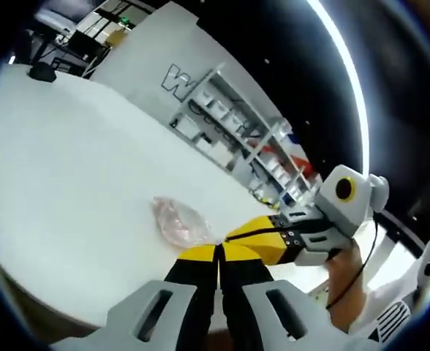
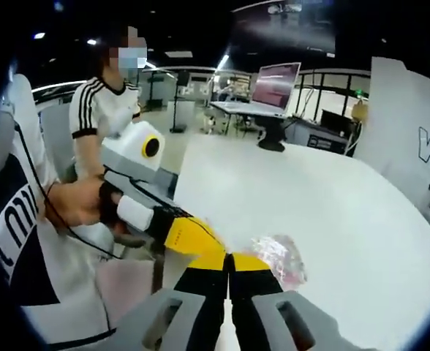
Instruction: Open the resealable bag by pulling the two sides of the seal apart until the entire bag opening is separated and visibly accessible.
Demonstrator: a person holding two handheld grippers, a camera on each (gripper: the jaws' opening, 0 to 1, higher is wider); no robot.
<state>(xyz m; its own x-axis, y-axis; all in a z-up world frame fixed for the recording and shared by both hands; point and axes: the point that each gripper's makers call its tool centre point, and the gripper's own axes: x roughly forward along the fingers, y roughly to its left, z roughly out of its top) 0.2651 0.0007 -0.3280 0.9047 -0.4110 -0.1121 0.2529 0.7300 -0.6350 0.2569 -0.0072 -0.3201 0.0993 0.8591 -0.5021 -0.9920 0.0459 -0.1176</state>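
A small clear resealable bag [image 1: 180, 219] with pinkish contents lies flat on the round white table [image 1: 69, 161]. In the left gripper view my left gripper [image 1: 219, 252] is shut, its yellow-and-black tips just short of the bag's near edge. The right gripper [image 1: 235, 235] comes in from the right, jaws together, tip beside mine. In the right gripper view the bag [image 2: 279, 256] lies just right of my shut right gripper [image 2: 229, 259]. The left gripper [image 2: 213, 245], held by a hand [image 2: 80, 205], reaches in from the left. No part of the bag shows between either pair of jaws.
An open laptop [image 2: 273, 86] stands at the far side of the table [image 2: 332, 197]. A person in a striped white shirt [image 2: 102, 110] stands to the left. A metal shelving rack [image 1: 233, 135] and a white panel [image 1: 156, 55] stand behind the table.
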